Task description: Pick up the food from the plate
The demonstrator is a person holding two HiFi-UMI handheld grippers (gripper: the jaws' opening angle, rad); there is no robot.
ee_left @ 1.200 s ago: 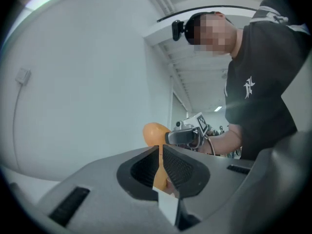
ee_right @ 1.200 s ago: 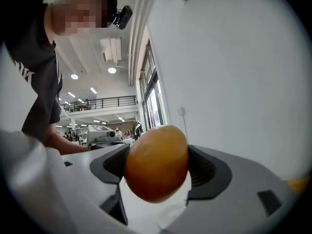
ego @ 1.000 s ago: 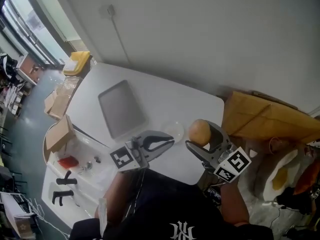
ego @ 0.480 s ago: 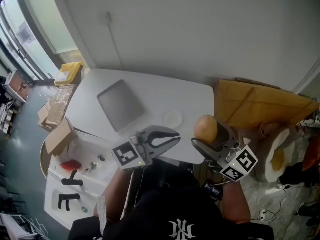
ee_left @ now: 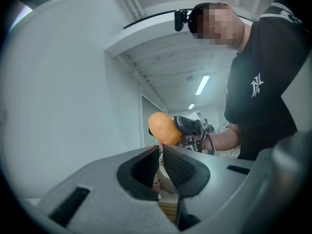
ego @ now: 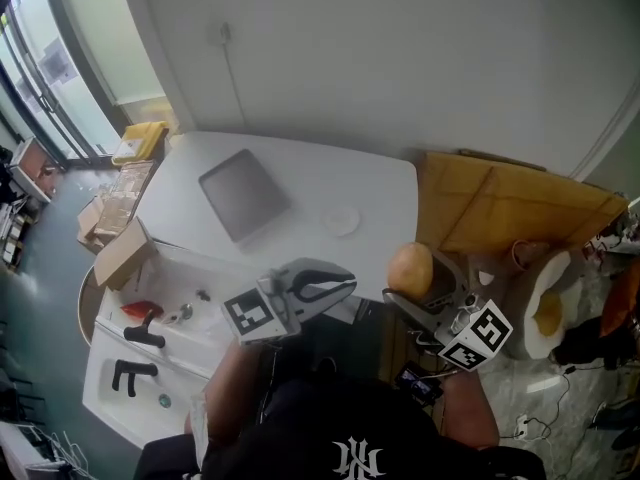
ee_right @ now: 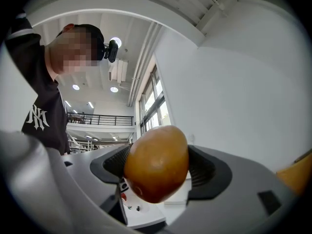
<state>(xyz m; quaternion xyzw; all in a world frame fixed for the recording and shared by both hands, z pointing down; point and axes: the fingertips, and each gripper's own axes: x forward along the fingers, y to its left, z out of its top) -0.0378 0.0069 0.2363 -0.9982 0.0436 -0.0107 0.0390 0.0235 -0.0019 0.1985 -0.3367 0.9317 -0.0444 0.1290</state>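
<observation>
- Food [ee_right: 157, 162], a smooth orange-brown rounded piece, sat clamped between the two jaws of the right gripper [ego: 418, 276]; the ribbed pads pressed on its two sides, and most of its bulk bulged out past the tips.
- Beside it, off to that gripper's left and at about the same height, the left gripper [ee_left: 160, 155] had its jaws drawn almost together, with only a thin slit between the pads and nothing gripped in it.
- Ahead of both grippers and lower down, the small pale plate [ego: 342, 221] lay on the white table [ego: 380, 183], apparently bare, and well apart from the held food.
- Farther off, to the left of the plate, a flat grey tray [ego: 243, 193] rested on the same table.
- Judged from this, the picking step looked finished: the food was up and off the plate, away from the table's edge.
- Next move would call for a steady squeeze, since the piece was round, smooth and held near the jaw tips, so it might roll or slip if tilted; the task names no place to set it.
</observation>
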